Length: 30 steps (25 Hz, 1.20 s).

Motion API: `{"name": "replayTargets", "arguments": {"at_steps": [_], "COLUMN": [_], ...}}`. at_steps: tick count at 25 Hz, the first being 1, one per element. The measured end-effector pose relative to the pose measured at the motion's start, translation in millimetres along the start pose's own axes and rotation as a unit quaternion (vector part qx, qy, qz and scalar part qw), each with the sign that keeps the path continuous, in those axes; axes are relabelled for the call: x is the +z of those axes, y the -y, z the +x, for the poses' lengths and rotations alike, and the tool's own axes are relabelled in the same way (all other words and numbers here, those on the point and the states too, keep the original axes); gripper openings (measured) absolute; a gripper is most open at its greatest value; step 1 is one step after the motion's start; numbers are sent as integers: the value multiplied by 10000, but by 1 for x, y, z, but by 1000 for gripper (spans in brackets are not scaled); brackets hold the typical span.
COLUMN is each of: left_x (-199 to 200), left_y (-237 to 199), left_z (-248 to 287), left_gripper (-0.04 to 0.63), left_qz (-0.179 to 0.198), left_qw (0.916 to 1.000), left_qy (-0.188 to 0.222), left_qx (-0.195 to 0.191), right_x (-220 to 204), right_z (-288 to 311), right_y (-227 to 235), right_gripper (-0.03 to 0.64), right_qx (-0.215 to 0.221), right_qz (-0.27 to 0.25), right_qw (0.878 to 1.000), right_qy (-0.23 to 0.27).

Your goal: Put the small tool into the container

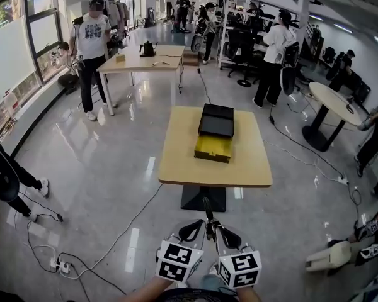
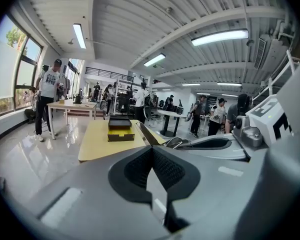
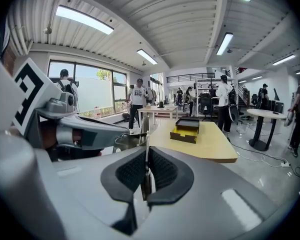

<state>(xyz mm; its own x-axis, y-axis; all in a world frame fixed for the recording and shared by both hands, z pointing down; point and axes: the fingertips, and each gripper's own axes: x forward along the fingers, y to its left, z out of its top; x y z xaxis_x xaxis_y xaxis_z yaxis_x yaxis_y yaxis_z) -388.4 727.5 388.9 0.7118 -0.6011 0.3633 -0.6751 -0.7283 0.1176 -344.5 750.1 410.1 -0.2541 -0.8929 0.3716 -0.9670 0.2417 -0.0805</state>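
Note:
A black box (image 1: 215, 119) with an open yellow drawer (image 1: 213, 148) sits on the wooden table (image 1: 176, 162) ahead of me; it also shows in the left gripper view (image 2: 120, 129) and the right gripper view (image 3: 186, 130). Both grippers hover side by side well short of the table, over the floor. My right gripper (image 1: 223, 234) (image 3: 146, 159) is shut on a thin, flat metal tool (image 1: 207, 214) (image 3: 147, 139) that sticks out past its jaws. The same tool (image 2: 142, 133) appears as a strip in the left gripper view. My left gripper (image 1: 195, 231) (image 2: 152, 156) is shut with nothing visible in it.
Cables (image 1: 123, 231) trail across the glossy floor around the table's black pedestal base (image 1: 203, 198). A longer table (image 1: 142, 60) stands farther back, a round one (image 1: 334, 102) at the right. Several people stand around the room, one close at the left (image 1: 3, 178).

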Motion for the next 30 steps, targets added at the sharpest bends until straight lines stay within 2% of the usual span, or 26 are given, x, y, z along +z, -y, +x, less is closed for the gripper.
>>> {"name": "replayTargets", "arguments": {"at_steps": [7,12,15,23,30], "left_x": [8,37,76,144,223], "left_y": [-75,-96,-102,-74,-43], "left_z": [47,158,243,502,703], "left_gripper": [15,15,15,15,15], "left_qz": [-85,-132,-88,-21,25], "left_qw": [9997,9992,9988,9980,9971], "left_qy": [33,12,-9,-190,-396], "left_qx": [207,388,477,600,645], "right_x": [19,38,66,99,142], "right_z": [90,160,202,300,364], "right_y": [10,100,179,431,636], "right_gripper": [6,6,6,6,6], "right_qx": [149,328,380,483,537], "right_qz": [-94,-112,-98,-93,10], "right_qw": [9998,9994,9992,9988,9986], "right_qy": [16,56,74,35,-35]}}
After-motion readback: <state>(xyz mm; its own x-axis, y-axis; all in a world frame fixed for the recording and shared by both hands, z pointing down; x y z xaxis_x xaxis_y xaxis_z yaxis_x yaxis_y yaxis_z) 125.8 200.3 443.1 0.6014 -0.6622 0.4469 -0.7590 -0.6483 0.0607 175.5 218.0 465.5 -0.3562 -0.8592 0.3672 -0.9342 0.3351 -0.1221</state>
